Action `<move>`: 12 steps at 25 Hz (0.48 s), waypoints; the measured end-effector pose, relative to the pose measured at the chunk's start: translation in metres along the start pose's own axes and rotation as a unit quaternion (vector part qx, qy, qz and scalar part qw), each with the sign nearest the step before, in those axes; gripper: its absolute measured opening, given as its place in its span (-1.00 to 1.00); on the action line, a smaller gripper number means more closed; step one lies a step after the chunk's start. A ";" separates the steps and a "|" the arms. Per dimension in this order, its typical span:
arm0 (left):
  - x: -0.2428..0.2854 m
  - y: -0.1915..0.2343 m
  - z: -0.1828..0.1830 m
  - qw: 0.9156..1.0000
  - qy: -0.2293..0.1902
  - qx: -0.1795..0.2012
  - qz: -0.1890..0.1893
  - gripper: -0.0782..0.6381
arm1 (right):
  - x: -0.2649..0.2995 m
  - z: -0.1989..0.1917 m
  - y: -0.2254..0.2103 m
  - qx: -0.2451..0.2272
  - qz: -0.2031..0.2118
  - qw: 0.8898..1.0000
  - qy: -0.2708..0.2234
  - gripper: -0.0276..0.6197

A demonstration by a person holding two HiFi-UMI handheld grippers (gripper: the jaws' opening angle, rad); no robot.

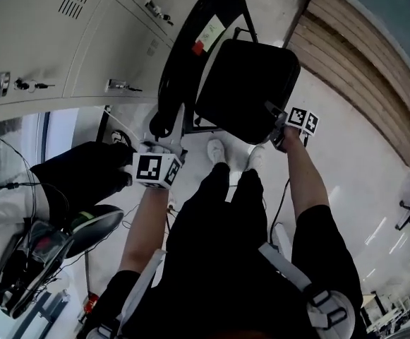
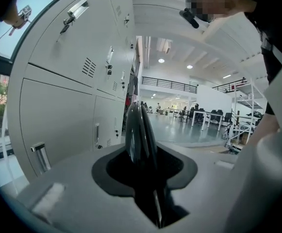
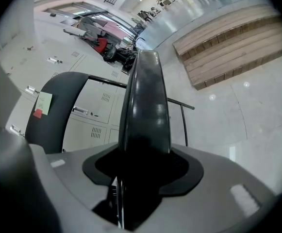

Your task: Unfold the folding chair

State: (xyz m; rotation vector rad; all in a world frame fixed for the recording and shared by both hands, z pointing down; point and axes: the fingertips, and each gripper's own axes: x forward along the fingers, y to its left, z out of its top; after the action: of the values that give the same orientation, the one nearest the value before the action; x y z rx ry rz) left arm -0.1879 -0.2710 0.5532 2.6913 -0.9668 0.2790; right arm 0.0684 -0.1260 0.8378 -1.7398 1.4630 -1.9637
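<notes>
While the black folding chair (image 1: 226,76) stands by grey metal lockers (image 1: 49,34), the left hand-held gripper (image 1: 179,122) clamps its curved black backrest (image 1: 183,55), probably steadying it; the right hand-held gripper (image 1: 275,115) grips the edge of the flat black seat (image 1: 254,97), seemingly to swing it down.

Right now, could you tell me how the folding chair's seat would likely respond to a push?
The seat looks like a stiff slab, so it probably swings as one piece. On that glossy floor, the chair may skid.
</notes>
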 end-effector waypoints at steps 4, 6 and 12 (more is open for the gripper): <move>0.007 -0.003 -0.004 1.000 -0.003 0.002 -0.011 -0.43 | -0.003 0.003 -0.032 0.012 -0.006 1.000 -0.016 -0.16; 0.009 0.000 -0.010 1.000 -0.001 -0.016 -0.006 -0.43 | -0.003 0.003 -0.049 0.015 -0.006 1.000 -0.026 -0.13; 0.015 -0.005 -0.018 0.999 -0.009 -0.030 -0.010 -0.45 | -0.006 0.011 -0.079 0.017 0.012 0.999 -0.043 -0.10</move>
State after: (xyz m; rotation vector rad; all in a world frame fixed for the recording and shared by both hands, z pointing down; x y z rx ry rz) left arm -0.1744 -0.2707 0.5731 2.6514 -0.9373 0.2177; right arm 0.1166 -0.0879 0.8883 -1.7612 1.4089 -1.8647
